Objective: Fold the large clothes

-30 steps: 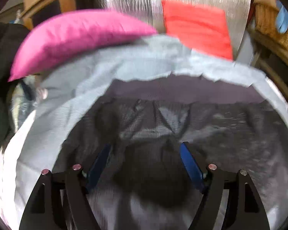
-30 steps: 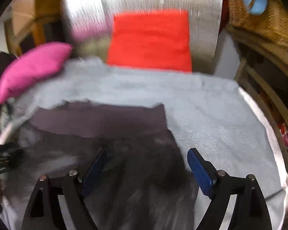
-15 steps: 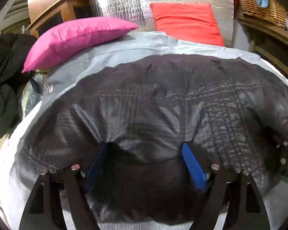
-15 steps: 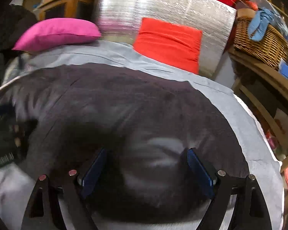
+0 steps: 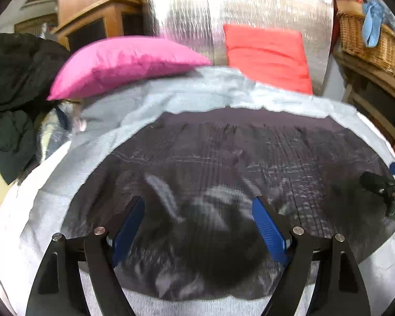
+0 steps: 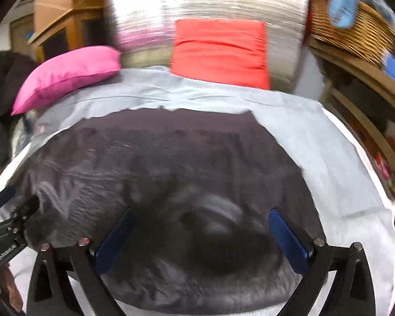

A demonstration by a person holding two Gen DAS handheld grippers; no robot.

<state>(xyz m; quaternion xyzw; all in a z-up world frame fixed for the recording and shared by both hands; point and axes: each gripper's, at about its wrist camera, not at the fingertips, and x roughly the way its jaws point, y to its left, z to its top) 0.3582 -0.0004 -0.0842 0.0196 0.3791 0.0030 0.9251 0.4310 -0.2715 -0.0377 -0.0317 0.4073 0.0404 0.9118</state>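
Dark garment [image 5: 223,163] now flat on grey sheet [image 5: 65,197] — left gripper [image 5: 198,226] wide, right gripper [image 6: 202,237] opening, both empty.

your left gripper [image 5: 197,226] has black angular arms, silver round screws at the joints and ribbed blue pads [image 5: 268,230]. your right gripper [image 6: 201,239] is built alike, blue pads [image 6: 287,239] included. at nine o'clock in its view, the other tool's black body carries small white lettering.

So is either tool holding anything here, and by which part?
Nothing is held. The left tool is open; the right tool is opening. Both are over the dark grey garment, pads off it.
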